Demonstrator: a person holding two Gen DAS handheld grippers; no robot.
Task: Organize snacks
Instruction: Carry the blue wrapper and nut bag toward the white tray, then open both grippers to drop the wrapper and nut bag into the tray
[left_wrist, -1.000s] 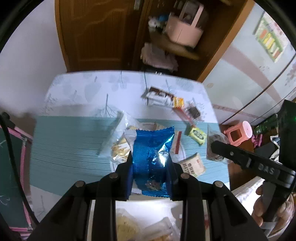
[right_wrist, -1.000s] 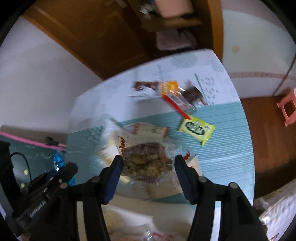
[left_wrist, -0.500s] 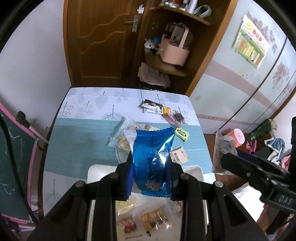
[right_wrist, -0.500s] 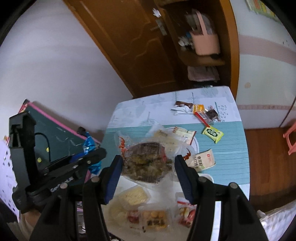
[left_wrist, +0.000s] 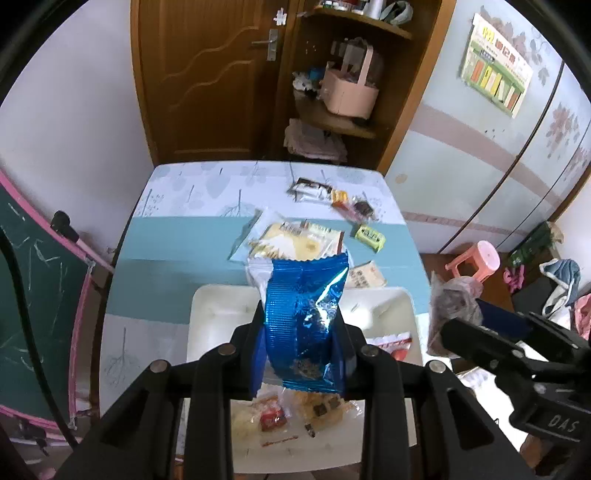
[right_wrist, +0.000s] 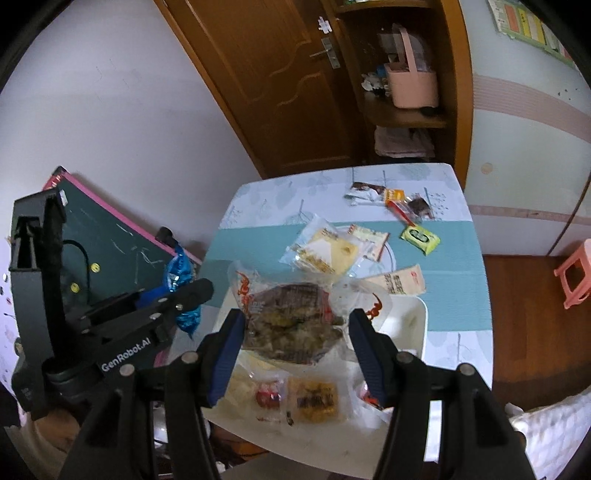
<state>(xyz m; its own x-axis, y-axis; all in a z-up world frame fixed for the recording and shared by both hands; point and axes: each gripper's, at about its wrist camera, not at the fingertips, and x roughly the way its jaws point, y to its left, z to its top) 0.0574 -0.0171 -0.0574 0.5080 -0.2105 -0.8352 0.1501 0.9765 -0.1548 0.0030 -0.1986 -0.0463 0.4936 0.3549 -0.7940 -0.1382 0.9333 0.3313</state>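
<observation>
left black hand-held gripper (left_wrist: 301, 343) clamped on a crinkled shiny blue foil snack packet (left_wrist: 306, 325), right black hand-held gripper (right_wrist: 295, 350) pinching a clear plastic bag of brown snacks (right_wrist: 288, 317), both held above a white rectangular tray (right_wrist: 406, 325) of wrapped snacks on a teal-striped table (right_wrist: 454, 295)

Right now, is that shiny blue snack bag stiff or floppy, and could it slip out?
The blue bag is probably light and crinkly: its foil shows creases and stands up by itself above the left gripper. It looks smooth, so it might slide, though the jaws pinch both its sides. Its contents may crush easily.
</observation>
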